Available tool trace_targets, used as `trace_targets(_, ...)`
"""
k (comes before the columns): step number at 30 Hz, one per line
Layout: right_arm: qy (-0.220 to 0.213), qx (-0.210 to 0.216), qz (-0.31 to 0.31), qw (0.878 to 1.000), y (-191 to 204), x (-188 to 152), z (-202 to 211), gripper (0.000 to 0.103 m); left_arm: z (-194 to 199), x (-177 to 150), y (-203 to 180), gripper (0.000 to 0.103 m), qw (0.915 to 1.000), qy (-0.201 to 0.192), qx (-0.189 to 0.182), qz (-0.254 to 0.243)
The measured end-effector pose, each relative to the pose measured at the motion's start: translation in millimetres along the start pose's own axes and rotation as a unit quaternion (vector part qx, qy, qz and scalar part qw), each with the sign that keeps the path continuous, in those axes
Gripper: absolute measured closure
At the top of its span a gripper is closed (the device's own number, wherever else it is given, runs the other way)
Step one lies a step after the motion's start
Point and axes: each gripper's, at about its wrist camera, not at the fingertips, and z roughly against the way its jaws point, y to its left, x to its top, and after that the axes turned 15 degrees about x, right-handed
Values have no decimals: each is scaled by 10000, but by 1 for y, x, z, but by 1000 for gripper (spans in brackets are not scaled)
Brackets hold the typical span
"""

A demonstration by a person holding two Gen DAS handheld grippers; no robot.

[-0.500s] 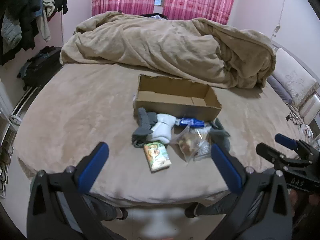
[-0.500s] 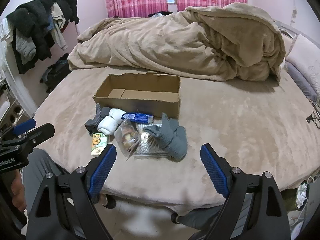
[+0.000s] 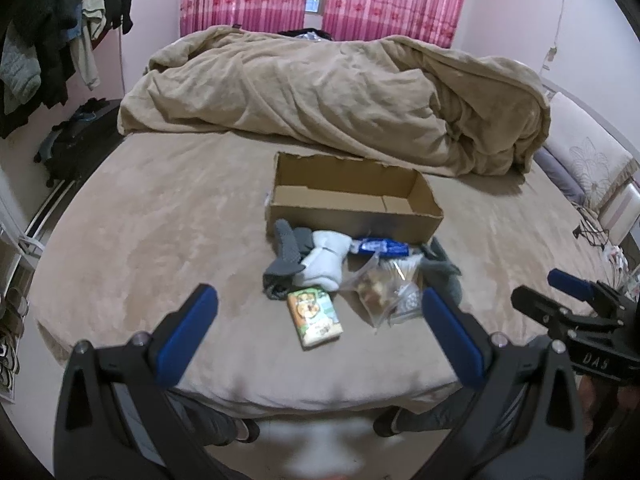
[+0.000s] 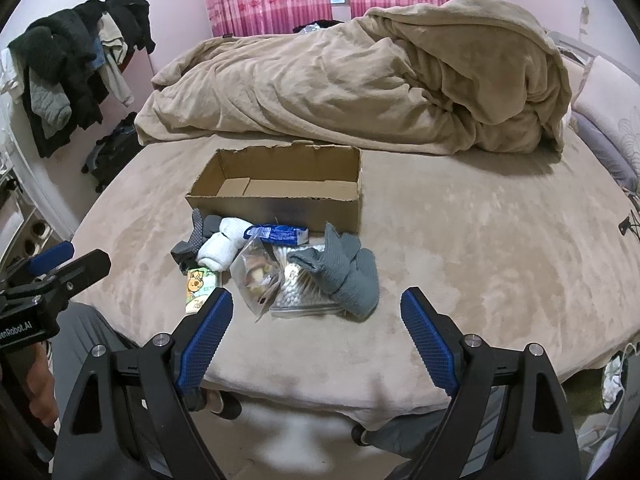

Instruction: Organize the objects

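Note:
An open, empty cardboard box sits on the bed. In front of it lies a pile: dark grey socks, a white sock roll, a blue packet, a clear snack bag, a bag of cotton swabs, grey socks and a green carton. My left gripper is open and empty, near the bed's front edge before the carton. My right gripper is open and empty, before the grey socks.
A bunched beige duvet covers the far half of the bed. Clothes hang on a rack at the left, with a dark bag on the floor. Pillows and cables lie at the right edge.
Both grippers have moved slightly forward and up toward the bed; the objects look a little closer. Nothing on the bed has moved.

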Motion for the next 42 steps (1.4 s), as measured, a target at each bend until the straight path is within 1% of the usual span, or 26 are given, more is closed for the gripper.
trace_targets(18, 3, 38, -55, 10000, -2, -3, -2, 14, -2, 2, -2, 0, 10000, -4, 70, -39)
trace_targets(42, 14, 43, -63, 10000, -3, -1, -2, 14, -2, 5, -3, 0, 10000, -45, 74, -43)
